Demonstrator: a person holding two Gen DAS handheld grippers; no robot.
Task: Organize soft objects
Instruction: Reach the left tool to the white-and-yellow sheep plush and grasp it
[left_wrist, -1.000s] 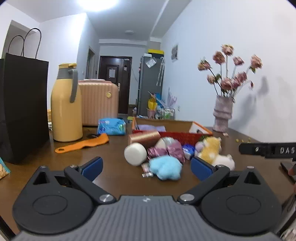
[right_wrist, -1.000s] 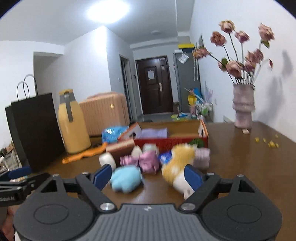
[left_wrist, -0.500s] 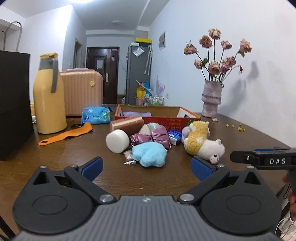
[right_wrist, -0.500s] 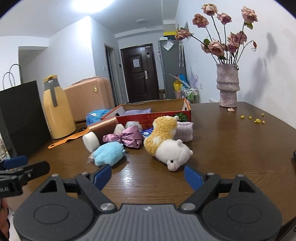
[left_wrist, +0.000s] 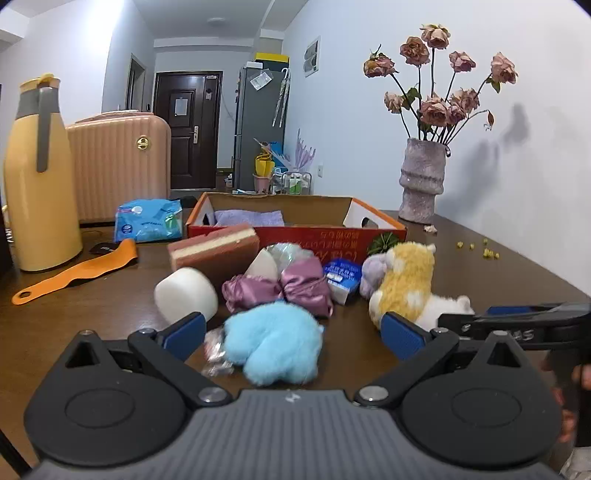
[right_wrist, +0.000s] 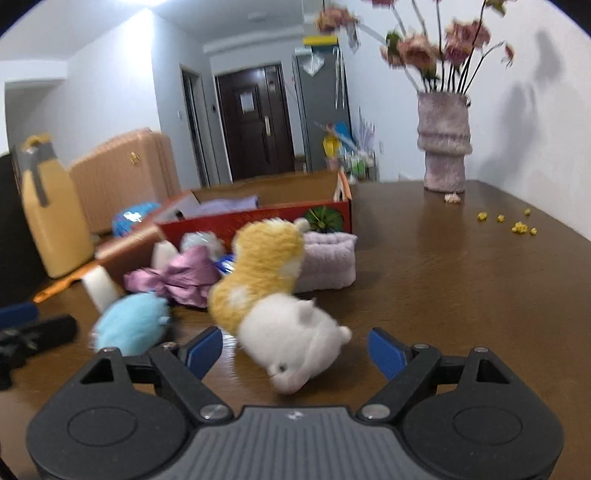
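Each wrist camera sits behind its tongs, low over the brown wooden surface (left_wrist: 461, 266), facing the far dark door. The left view sits close to the fluffy blue plush (left_wrist: 273, 341), the right close to the yellow-and-white plush animal (right_wrist: 273, 291); both views share these and the red cardboard box (left_wrist: 295, 234).

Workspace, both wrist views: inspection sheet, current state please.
Surface: brown wooden table, yellow crumbs near the wall.
Job's things: blue plush, yellow-and-white plush animal, purple satin bow, folded lilac towel, all loose in front of the red cardboard box, which holds a purple cloth.
Clutter: yellow jug, orange shoehorn, white cylinder, layered sponge block, blue packet.
Grippers: left claw open around blue plush; right claw open around plush animal's white head.
Cables: nothing seen.
Surroundings: vase of dried roses, pink suitcase, dark door.
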